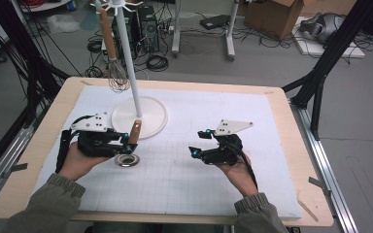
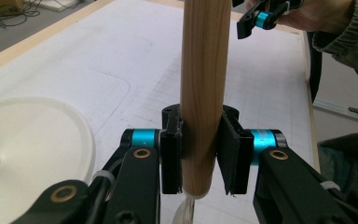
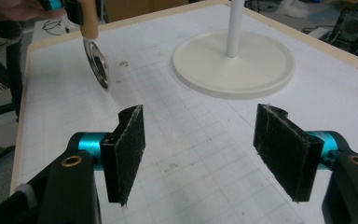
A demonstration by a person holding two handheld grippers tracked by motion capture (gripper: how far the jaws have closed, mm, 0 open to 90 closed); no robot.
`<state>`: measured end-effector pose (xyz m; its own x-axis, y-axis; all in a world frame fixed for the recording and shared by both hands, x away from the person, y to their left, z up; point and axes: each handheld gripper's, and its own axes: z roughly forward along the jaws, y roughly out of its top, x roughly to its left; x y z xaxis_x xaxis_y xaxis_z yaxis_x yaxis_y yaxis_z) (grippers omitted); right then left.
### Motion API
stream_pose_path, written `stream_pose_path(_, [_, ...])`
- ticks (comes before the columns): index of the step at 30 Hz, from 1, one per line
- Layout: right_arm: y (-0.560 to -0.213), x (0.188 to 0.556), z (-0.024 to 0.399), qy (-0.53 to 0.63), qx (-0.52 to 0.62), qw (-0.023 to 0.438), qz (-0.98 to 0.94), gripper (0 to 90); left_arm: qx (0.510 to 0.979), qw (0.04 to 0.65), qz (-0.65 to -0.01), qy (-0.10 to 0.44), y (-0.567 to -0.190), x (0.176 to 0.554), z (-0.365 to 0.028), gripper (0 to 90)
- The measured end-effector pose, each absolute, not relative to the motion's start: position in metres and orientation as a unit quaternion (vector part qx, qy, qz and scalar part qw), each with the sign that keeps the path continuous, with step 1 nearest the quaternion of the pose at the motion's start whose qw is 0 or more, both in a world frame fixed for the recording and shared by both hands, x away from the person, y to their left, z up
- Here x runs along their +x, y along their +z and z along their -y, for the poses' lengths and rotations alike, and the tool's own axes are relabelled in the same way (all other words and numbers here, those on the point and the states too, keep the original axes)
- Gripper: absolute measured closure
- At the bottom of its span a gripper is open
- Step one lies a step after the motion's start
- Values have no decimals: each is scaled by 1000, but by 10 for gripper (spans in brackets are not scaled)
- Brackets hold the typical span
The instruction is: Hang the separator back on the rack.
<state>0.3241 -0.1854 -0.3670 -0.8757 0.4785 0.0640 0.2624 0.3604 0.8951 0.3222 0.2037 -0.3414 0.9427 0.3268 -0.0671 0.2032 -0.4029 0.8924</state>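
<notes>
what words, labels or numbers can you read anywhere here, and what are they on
None can be read.
The wooden handle clamped in the left tongs: bare wood, no print.
The white mat: only a faint printed grid, no figures.
The stand base: plain white.
The cardboard box on the floor: too small and blurred to show any lettering.

Stand base blocks behind; mat ahead open
</notes>
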Motion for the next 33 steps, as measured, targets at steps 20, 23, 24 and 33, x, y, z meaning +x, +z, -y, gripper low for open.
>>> stream_pose_path(20, [-385,321,215,524,267,114,-801,274,822,538,-175,69,-315,331,-215,722])
stream_pose_path(23, [-387,321,217,521,271,111,-802,271,819,541,-177,72,-310,333,-217,722])
stream_pose_path(24, [-388,321,217,521,271,111,-802,268,818,542,-179,73,-308,333,-217,723])
stream_pose_path(33, [-388,321,222,525,277,118,-796,250,813,548,-183,73,-291,343,-217,722])
